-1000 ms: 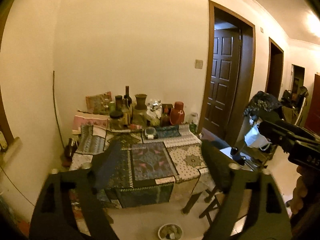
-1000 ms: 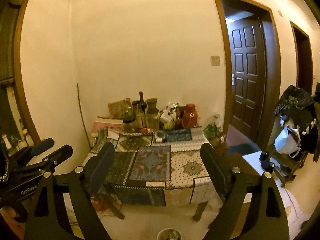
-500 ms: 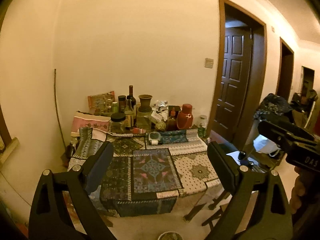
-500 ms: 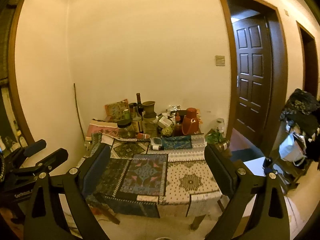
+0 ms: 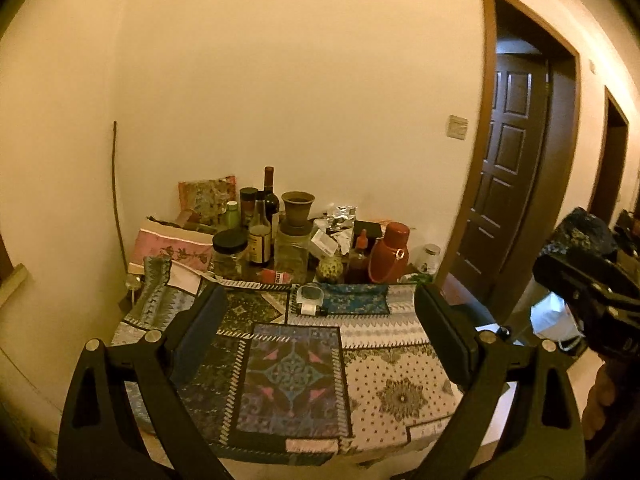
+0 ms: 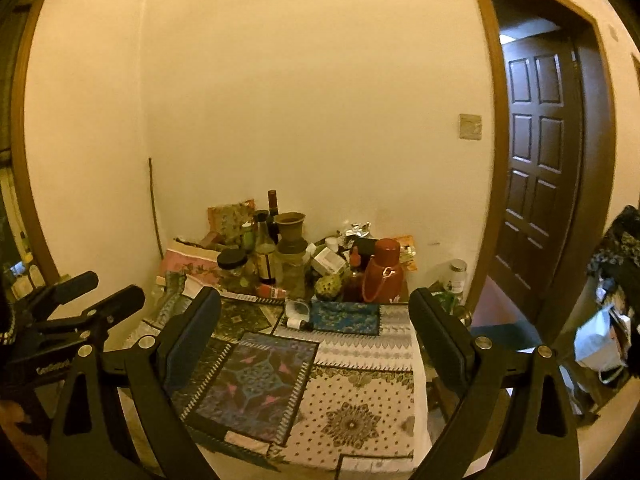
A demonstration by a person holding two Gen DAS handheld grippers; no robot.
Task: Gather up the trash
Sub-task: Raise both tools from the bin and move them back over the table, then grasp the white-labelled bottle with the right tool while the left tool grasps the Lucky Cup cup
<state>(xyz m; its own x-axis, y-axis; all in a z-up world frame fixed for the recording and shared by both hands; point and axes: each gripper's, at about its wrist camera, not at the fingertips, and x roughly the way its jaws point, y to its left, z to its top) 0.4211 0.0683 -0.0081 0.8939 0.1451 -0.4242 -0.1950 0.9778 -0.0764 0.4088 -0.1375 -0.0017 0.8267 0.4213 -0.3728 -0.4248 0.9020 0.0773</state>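
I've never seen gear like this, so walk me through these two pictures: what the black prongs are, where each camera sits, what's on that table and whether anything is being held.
No robot arm here: a person carries a hand-held two-finger gripper in each hand, each with a fisheye camera looking forward along its fingers. The black prongs at the bottom of each picture are those fingers.

One picture comes from the left gripper; the right gripper shows at its right edge. The other comes from the right gripper, with the left one at its left edge. Both are open and hold nothing.

Ahead stands a table under a patchwork patterned cloth. Crowded at its far end against the wall are a dark wine bottle, a black-lidded glass jar, a brown clay vase, a red flask and crumpled silver foil. The near part of the cloth is bare.
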